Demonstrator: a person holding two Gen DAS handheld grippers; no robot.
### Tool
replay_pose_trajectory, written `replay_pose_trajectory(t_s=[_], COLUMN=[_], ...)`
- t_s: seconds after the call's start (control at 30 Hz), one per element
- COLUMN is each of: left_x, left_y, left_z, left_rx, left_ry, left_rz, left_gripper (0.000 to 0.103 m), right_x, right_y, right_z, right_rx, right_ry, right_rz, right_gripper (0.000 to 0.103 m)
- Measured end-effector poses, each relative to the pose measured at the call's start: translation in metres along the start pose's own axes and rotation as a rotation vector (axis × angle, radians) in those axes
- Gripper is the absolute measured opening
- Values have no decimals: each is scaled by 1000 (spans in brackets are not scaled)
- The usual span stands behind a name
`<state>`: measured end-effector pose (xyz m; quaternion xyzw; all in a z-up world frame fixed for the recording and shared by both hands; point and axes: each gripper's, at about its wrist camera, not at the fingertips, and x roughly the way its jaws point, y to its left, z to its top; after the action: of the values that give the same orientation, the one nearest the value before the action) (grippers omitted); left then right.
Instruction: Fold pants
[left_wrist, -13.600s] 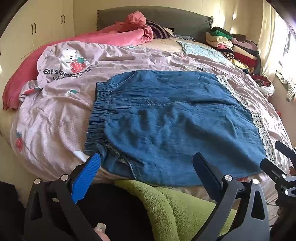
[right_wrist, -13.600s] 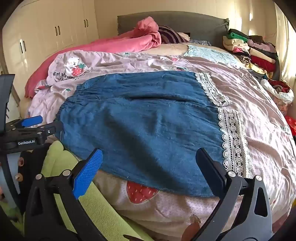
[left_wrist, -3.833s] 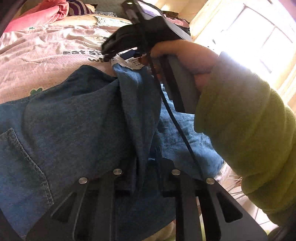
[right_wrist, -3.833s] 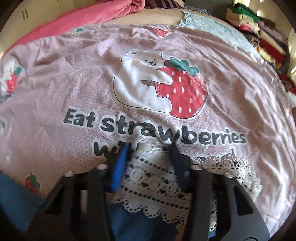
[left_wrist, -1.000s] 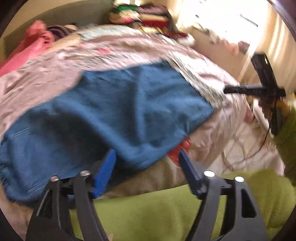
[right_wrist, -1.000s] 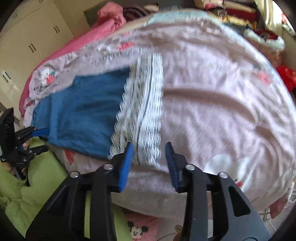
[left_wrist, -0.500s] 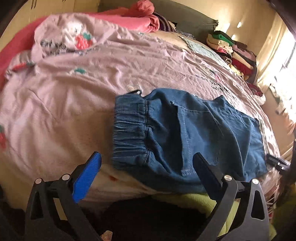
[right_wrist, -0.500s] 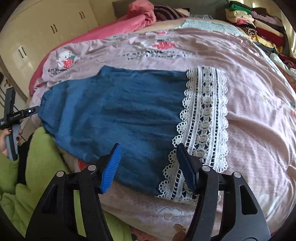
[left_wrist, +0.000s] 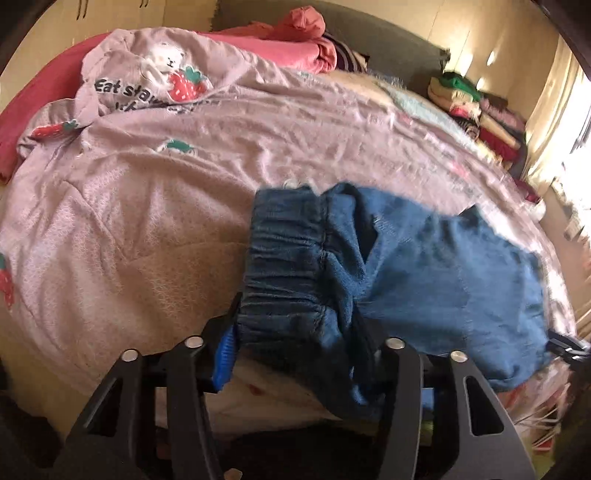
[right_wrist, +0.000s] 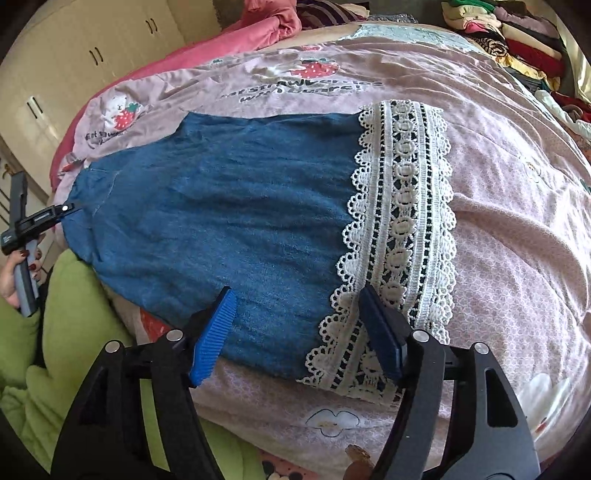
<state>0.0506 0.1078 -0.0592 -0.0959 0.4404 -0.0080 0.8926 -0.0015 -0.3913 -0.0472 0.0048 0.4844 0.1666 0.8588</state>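
Pants (right_wrist: 229, 206) lie flat on the quilt (left_wrist: 155, 206) at its near edge. Left gripper (left_wrist: 295, 343) is clamped on the elastic waistband (left_wrist: 291, 258), right finger buried in denim. Right gripper (right_wrist: 295, 321) is spread wide, holding nothing, straddling the lace hem (right_wrist: 402, 229). Far hem is motion-blurred in the left view.

Pink strawberry quilt (left_wrist: 155, 206), cream wardrobes (right_wrist: 92, 51), grey headboard (left_wrist: 388, 48), sunlit window (left_wrist: 576, 122)

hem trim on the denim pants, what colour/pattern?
White openwork lace trim on the blue denim pants; clearest in the right wrist view.
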Motion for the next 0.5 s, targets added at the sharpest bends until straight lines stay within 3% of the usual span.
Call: replay_pose_trajectory(t_s=[0.13, 0.23, 0.37, 0.5], left_x=[2, -16, -61, -76], left_y=[10, 10, -9, -37], left_z=[-1, 2, 16, 35], left_rx=[-40, -71, -6, 50], left_ry=[-12, -54, -173, -209], left_rz=[-13, -9, 8, -65], left_gripper=[68, 69, 79, 80], right_x=[2, 0, -18, -42], right_y=[1, 0, -12, -33], right_z=[-2, -1, 7, 29], right_rx=[-12, -11, 45, 74], right_ry=[-1, -9, -57, -149], right_rz=[-8, 9, 76, 42], right_gripper=[62, 65, 65, 65])
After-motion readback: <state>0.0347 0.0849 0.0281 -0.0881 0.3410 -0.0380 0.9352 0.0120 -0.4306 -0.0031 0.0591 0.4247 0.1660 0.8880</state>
